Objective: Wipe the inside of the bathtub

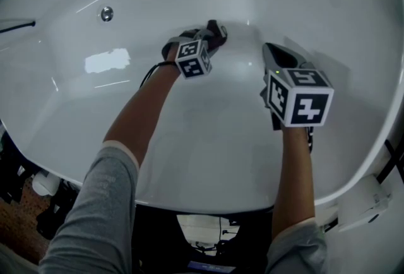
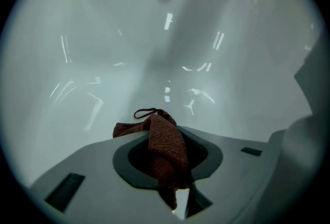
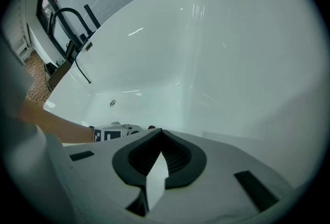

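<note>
A dark brown cloth [image 2: 167,153] is pinched between the jaws of my left gripper [image 2: 164,130], its loop hanging past the tips. In the head view the left gripper [image 1: 211,36] presses the cloth [image 1: 218,29] against the far inner wall of the white bathtub [image 1: 208,140]. My right gripper [image 1: 276,55] hovers to its right, over the tub's inner slope, touching nothing. In the right gripper view its jaws [image 3: 160,133] meet at the tips with nothing between them. The left gripper's marker cube [image 3: 109,133] shows at that view's left.
A round chrome overflow fitting [image 1: 106,13] sits on the tub wall at far left. A black faucet [image 3: 67,19] stands beyond the tub rim. A white fixture [image 1: 369,200] lies outside the near right rim. Brown patterned floor [image 1: 19,219] shows at near left.
</note>
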Tool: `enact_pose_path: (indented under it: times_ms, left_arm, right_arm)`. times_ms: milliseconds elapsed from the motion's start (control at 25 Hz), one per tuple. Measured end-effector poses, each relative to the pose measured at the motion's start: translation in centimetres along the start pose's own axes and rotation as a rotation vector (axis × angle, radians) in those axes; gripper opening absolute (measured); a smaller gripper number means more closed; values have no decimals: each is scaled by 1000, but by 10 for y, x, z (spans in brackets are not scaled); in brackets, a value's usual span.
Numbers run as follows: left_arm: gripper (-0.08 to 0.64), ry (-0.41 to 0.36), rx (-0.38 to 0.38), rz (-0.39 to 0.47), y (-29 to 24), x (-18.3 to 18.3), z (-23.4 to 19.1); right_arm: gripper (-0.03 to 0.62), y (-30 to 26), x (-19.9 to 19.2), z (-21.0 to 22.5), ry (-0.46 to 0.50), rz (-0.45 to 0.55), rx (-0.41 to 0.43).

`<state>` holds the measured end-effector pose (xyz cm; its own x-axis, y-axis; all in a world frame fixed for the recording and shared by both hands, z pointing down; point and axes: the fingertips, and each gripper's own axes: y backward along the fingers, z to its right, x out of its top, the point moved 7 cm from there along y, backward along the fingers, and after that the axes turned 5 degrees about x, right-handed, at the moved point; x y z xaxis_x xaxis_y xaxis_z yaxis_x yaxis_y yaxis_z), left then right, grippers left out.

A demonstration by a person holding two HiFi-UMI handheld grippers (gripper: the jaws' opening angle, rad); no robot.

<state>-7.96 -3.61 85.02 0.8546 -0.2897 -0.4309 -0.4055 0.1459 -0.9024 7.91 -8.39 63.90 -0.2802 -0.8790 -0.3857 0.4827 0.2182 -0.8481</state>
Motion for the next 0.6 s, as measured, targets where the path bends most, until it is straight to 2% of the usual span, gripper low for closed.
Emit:
enact_pose_path:
  times_ms: [120, 240, 440, 600]
  left_arm:
    - [101, -37, -14, -7, 0, -8, 27]
    - [101, -36, -12, -2, 1, -7, 18]
    - [101, 71, 100, -12, -2, -2, -58]
    - [101, 135, 167, -55, -2, 8, -116]
  right_arm:
    - [9, 2, 2, -1, 17, 2, -6]
    - [9, 3, 2, -1, 19, 10, -12]
    - [9, 4, 2, 1, 25, 12, -22]
    - [9, 6, 5, 1, 35, 22, -29]
